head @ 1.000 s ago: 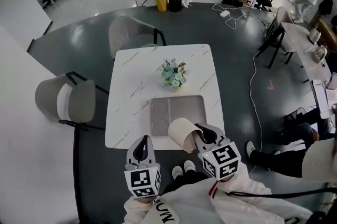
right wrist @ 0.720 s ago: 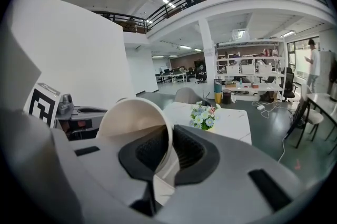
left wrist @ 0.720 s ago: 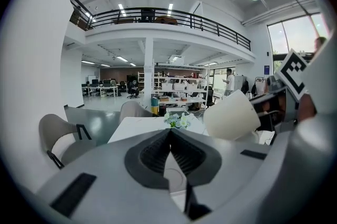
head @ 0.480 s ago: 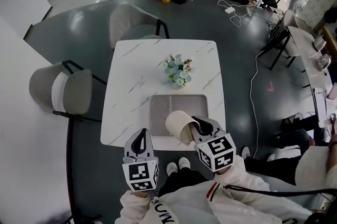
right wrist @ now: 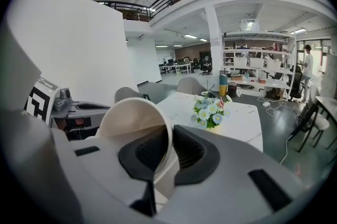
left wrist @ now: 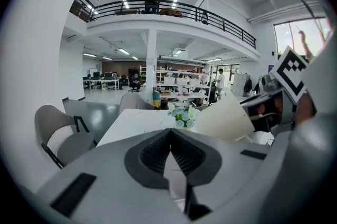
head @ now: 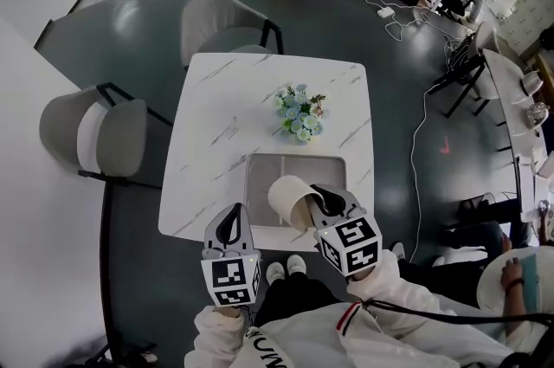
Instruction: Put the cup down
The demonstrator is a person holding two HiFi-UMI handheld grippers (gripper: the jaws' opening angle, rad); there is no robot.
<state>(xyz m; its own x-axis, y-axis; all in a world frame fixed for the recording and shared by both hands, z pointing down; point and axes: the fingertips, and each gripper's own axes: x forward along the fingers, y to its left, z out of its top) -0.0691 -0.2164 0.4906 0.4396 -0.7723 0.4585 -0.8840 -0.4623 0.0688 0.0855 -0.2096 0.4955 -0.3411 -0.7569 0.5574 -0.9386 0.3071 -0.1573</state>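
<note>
A cream paper cup (head: 288,202) lies tilted on its side in the air, its mouth toward me, over the near edge of the grey tray (head: 260,181). My right gripper (head: 317,200) is shut on the cup's rim, one pad inside and one outside; the right gripper view shows the cup (right wrist: 130,118) pinched between the jaws of the right gripper (right wrist: 169,153). My left gripper (head: 231,219) hovers at the table's near edge, left of the cup, shut and holding nothing. In the left gripper view the left gripper (left wrist: 169,137) has its tips together, and the cup (left wrist: 225,117) is to its right.
The tray rests on a white marble table (head: 221,128) with a small bunch of flowers (head: 301,113) behind it. Grey chairs stand at the left (head: 91,137) and at the far side (head: 223,24). Cables (head: 417,98) run over the dark floor at the right.
Both grippers have moved forward and down toward the table. The cup, still held, now hangs over the tray's near edge.
</note>
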